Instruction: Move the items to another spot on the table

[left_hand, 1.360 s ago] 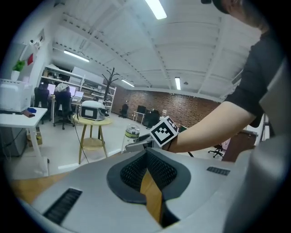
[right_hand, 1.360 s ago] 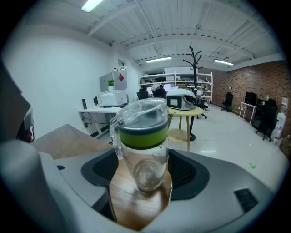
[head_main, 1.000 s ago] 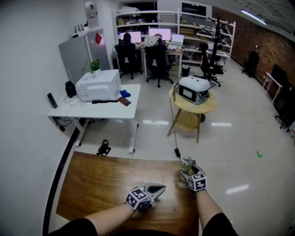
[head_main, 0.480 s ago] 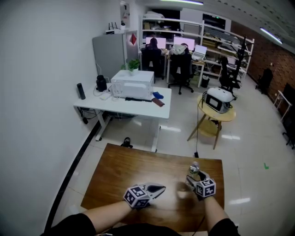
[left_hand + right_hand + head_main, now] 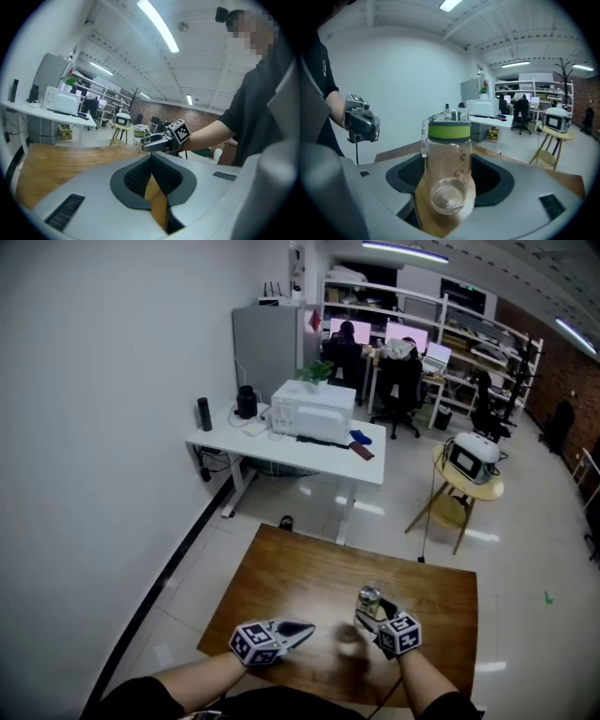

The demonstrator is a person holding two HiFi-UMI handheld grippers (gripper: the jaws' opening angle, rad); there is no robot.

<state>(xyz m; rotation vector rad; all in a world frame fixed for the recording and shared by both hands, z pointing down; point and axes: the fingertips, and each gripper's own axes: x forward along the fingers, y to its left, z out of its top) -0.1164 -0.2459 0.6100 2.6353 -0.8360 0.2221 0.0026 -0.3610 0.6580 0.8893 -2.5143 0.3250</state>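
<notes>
A clear bottle (image 5: pixel 447 159) with a green band and grey lid sits between the jaws of my right gripper (image 5: pixel 449 174). It is tilted so that its round base faces the camera, and the pads hold its sides. In the head view the bottle (image 5: pixel 368 599) stands up from the right gripper (image 5: pixel 372 616) over the brown wooden table (image 5: pixel 300 573), right of the middle. My left gripper (image 5: pixel 304 627) hovers low to its left, its jaws together with nothing in them. The left gripper view shows only a thin wedge of wood between the jaws, with the right gripper (image 5: pixel 157 142) and bottle (image 5: pixel 139 133) beyond.
Beyond the table's far edge lies grey floor. A white desk (image 5: pixel 281 448) carrying a white box stands further off, with a round wooden side table (image 5: pixel 466 486) to the right. A black cable runs along the wall at the left.
The right gripper has carried the bottle from the table's far right corner inward, toward the middle. The left gripper has stayed about where it was. The head camera has swung left.
</notes>
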